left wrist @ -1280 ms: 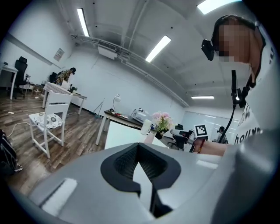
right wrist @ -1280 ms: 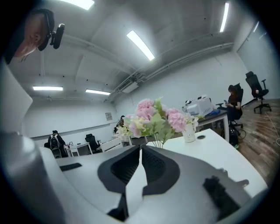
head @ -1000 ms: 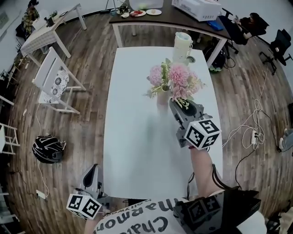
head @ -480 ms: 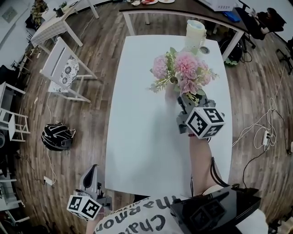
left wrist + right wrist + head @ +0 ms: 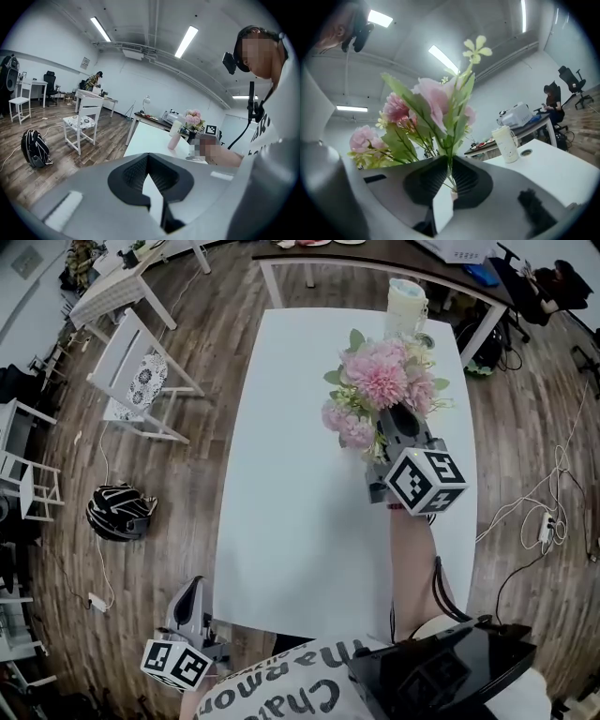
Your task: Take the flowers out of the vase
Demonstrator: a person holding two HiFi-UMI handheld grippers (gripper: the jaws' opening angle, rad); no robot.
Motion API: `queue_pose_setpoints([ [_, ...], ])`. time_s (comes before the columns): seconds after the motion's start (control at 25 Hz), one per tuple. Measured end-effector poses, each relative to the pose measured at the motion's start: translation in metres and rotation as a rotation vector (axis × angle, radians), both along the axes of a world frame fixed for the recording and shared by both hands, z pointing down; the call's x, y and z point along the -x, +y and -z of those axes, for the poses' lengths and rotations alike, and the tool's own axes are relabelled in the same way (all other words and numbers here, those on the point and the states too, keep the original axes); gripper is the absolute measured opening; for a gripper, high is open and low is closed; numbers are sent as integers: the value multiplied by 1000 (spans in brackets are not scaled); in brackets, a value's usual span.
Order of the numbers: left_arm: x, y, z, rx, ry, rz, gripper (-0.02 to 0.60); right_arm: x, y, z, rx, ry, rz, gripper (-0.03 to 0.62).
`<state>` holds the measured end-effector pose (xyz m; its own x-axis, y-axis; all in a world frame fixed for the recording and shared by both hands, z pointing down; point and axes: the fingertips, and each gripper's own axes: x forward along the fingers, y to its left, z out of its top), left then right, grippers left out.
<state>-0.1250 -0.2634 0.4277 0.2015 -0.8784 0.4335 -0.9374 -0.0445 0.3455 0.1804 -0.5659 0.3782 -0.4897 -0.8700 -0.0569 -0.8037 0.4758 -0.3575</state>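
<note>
Since a second ago the bunch of pink flowers with green leaves [image 5: 380, 381] has shifted from leaning left of the right gripper [image 5: 396, 418] to standing over its tip. The pale vase seen under the blooms then is now covered by them in the head view. The bunch is over the far right part of the white rectangular table [image 5: 281, 474], near a cream lidded jug [image 5: 405, 304].

In the right gripper view the green stems run between the ribbed pads low down, and the jaws are closing onto them. The left gripper view shows the tall pale pink vase [image 5: 173, 142] upright just left of the bunch; I cannot tell whether the stem ends have cleared its mouth.

To do this well, the pinch should probably catch every stem below the leaves, firm enough that none slides. The lift should then go straight up until the ends are free, keeping away from the jug.

A light vase may ride up or tip. The left gripper [image 5: 190, 592], its jaws together on nothing, waits well apart at the near table edge and could steady it.
</note>
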Motion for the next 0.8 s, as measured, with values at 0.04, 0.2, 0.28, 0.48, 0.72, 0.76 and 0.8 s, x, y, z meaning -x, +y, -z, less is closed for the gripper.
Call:
queue_pose_setpoints([
  [0.04, 0, 2, -1, 1, 1, 3, 5, -1, 0, 1, 0, -5, -4, 40],
  [0.2, 0, 7, 1, -2, 14, 20, 5, -1, 0, 11, 1, -14, -8, 37],
  [0.28, -3, 9, 6, -9, 15, 26, 5, -2, 0, 18, 0, -15, -5, 37],
  [0.48, -3, 17, 17, -35, 16, 38, 5, -5, 6, 36, -24, -21, -17, 35],
  [0.72, 7, 37, 24, -71, 18, 58, 5, -1, 21, 55, -56, -17, -20, 35],
  [0.76, 10, 40, 25, -75, 19, 61, 5, -1, 23, 59, -60, -15, -22, 35],
  [0.8, 12, 43, 27, -79, 22, 64, 5, -1, 26, 63, -62, -16, -23, 35],
])
